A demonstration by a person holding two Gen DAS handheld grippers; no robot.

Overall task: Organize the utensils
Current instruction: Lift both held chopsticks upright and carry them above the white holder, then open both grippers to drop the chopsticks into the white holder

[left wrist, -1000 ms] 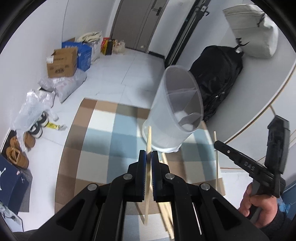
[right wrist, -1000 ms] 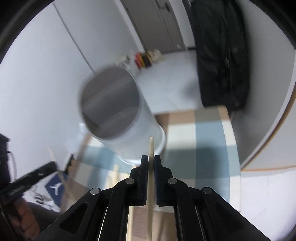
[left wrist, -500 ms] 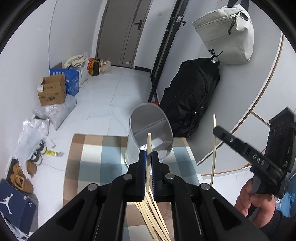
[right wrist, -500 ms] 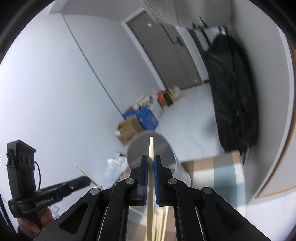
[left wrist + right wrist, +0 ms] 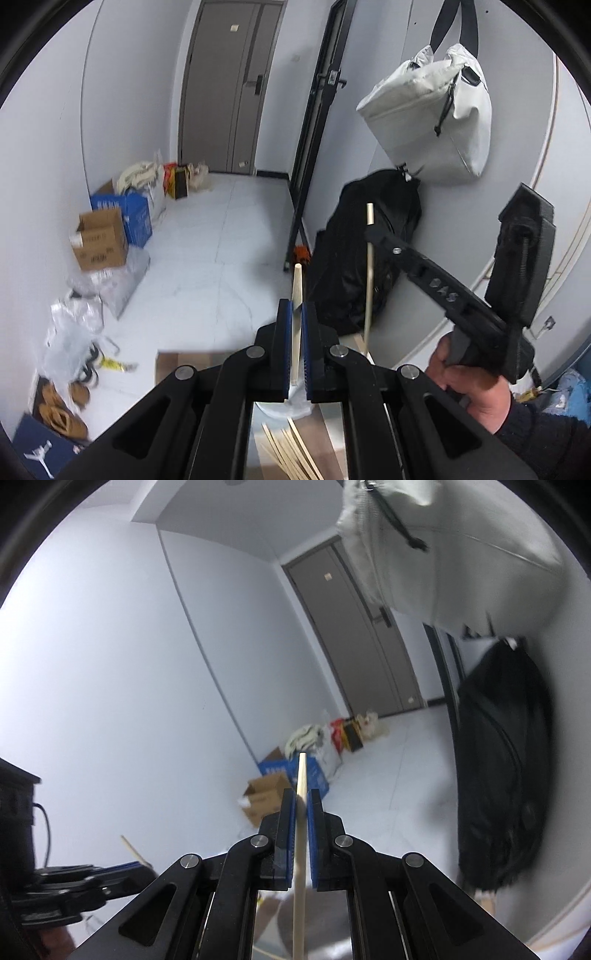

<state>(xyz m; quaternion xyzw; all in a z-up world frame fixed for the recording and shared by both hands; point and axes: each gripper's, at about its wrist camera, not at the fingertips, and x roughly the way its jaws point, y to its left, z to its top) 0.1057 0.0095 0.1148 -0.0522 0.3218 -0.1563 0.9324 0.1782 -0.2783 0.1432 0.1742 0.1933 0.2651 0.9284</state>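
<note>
The left gripper (image 5: 296, 314) squeezes one wooden stick (image 5: 296, 295), and the right gripper (image 5: 303, 805) squeezes another stick (image 5: 301, 812). More sticks (image 5: 291, 454) lie below, beside the white cup (image 5: 291, 402).

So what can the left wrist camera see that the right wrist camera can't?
Only the left wrist view shows the loose chopsticks lying below, the shoes by the wall, and the hand holding the right gripper.

Only the right wrist view shows the ceiling corner.

Both show the door, the black backpack, the white bag and the boxes. In both, each gripper, the left gripper too, is shut on one chopstick.
</note>
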